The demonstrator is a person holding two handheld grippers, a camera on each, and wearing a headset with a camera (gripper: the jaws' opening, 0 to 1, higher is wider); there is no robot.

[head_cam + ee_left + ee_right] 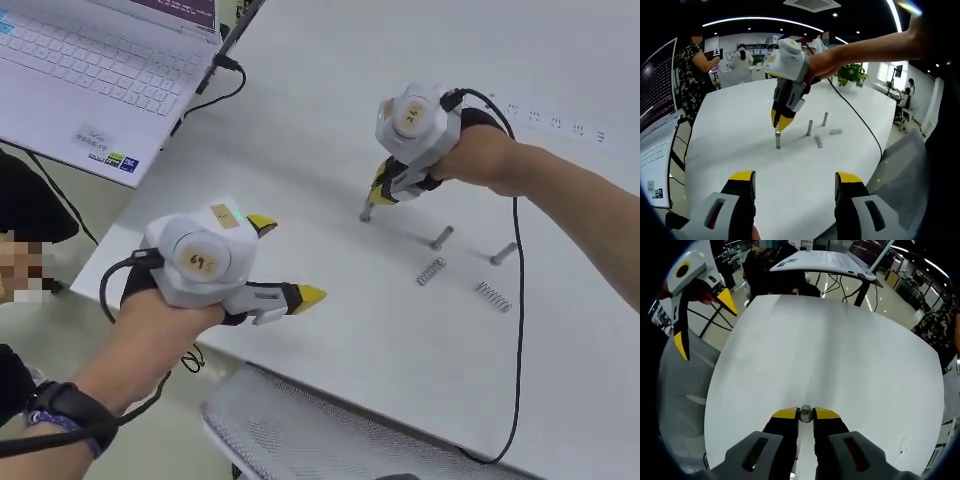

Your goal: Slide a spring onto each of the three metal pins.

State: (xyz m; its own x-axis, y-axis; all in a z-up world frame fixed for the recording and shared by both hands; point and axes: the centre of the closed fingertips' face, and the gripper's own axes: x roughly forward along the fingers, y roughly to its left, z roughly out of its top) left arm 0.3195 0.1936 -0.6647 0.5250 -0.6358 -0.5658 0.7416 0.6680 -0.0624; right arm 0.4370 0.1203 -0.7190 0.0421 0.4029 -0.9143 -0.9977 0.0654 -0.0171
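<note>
Three upright metal pins stand on the white table (330, 110): one (366, 212) under my right gripper, a second (441, 237) and a third (503, 253) further right. My right gripper (381, 192) points down at the first pin (778, 140), shut on a spring (806, 413) held end-on between its yellow tips. Two loose springs (431, 270) (492, 296) lie flat near the other pins. My left gripper (285, 260) hovers by the table's near edge, open and holding nothing; its jaws stand wide apart in the left gripper view (796, 177).
An open laptop (90, 70) sits on a separate desk at the far left, with a black cable (215, 95) running from it. A grey mesh chair (300, 430) stands below the table's near edge. People stand in the background (692, 75).
</note>
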